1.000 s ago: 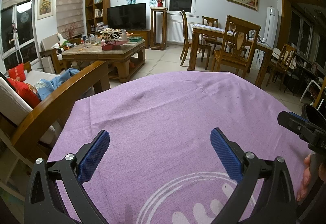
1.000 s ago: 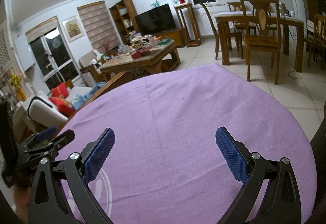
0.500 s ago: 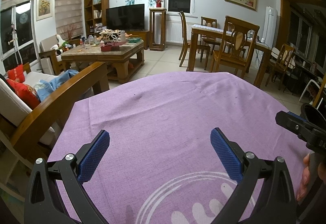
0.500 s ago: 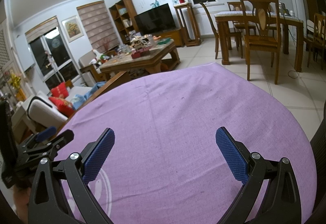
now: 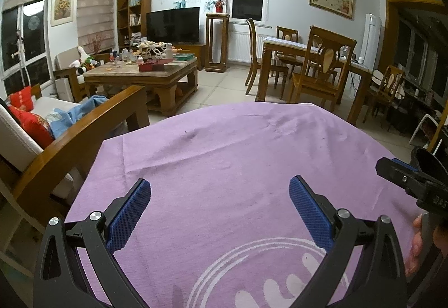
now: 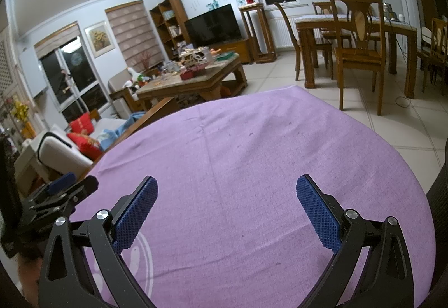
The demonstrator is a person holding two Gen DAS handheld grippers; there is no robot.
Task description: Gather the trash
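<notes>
Hovering over purple cloth (image 5: 224, 168) — L gripper (image 5: 219, 212) & R gripper (image 6: 226, 212) jaws spread wide, both empty.

Both wrist views look low across the purple cloth (image 5: 224, 168) roomward.

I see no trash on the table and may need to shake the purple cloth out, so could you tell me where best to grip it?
Probably the raised wrinkle near the far edge of the purple cloth: elsewhere it lies flat, giving fingers nothing to pinch. Come from above with the open left gripper, one finger on either side of the ridge.
</notes>
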